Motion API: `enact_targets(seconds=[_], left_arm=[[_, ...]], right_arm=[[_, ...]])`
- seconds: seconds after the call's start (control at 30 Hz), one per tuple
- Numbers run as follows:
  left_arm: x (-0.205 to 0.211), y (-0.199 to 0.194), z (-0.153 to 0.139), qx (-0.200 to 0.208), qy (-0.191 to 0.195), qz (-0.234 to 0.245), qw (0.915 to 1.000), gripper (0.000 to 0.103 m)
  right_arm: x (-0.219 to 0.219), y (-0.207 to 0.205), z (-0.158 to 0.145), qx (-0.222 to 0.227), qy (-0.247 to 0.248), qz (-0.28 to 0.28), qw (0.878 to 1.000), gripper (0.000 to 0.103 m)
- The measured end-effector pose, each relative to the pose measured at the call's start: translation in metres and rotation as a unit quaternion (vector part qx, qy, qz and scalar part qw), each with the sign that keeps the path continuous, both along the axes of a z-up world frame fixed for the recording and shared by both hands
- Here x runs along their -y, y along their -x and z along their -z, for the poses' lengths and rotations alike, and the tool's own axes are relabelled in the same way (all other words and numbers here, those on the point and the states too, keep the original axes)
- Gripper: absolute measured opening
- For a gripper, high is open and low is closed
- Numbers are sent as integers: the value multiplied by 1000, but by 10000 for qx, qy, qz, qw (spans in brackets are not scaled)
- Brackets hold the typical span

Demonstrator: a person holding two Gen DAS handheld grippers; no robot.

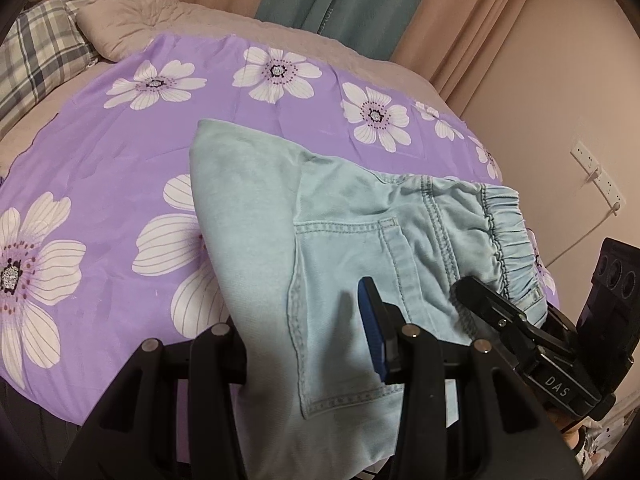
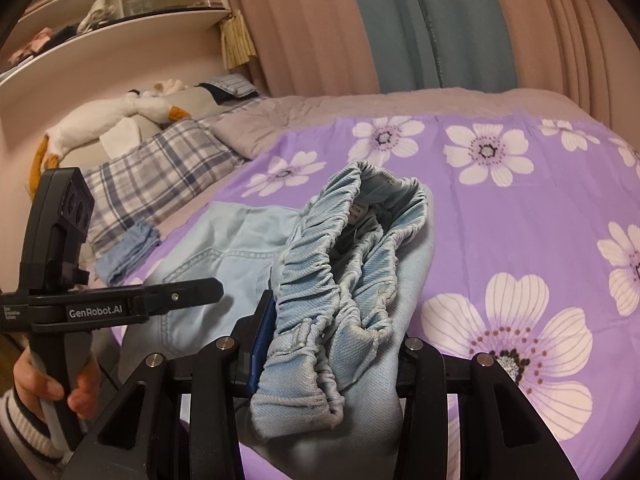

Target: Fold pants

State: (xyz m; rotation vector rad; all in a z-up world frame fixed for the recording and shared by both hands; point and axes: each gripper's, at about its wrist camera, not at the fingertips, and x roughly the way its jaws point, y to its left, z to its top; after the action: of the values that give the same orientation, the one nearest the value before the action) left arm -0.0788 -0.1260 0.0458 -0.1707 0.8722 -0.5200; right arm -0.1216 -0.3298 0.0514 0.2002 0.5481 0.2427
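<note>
Floral sheet [image 1: 120, 152], plaid pillow [image 2: 160, 184], pants [image 1: 320, 216] gripped

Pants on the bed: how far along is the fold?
Done: the pants already lie doubled on the purple floral sheet, back pocket up. In hand: the right gripper clamps the bunched elastic waistband; the left gripper straddles fabric near the pocket, grip unclear. Left: flattening the waistband and final folding.

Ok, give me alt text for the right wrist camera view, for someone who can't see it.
The right gripper is shut on the bunched elastic waistband of light blue denim pants lying on a purple floral sheet. The left gripper, held in a hand, reaches in from the left; plaid pillows and curtains lie behind.
</note>
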Motion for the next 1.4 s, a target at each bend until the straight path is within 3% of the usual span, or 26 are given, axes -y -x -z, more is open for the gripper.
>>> enact_targets(seconds=[1.4], left_arm=[[-15,-3,-42,712,-160,-86,9973,41]], right_arm=[[-19,-5,-32,616,246,-262,9975,43]])
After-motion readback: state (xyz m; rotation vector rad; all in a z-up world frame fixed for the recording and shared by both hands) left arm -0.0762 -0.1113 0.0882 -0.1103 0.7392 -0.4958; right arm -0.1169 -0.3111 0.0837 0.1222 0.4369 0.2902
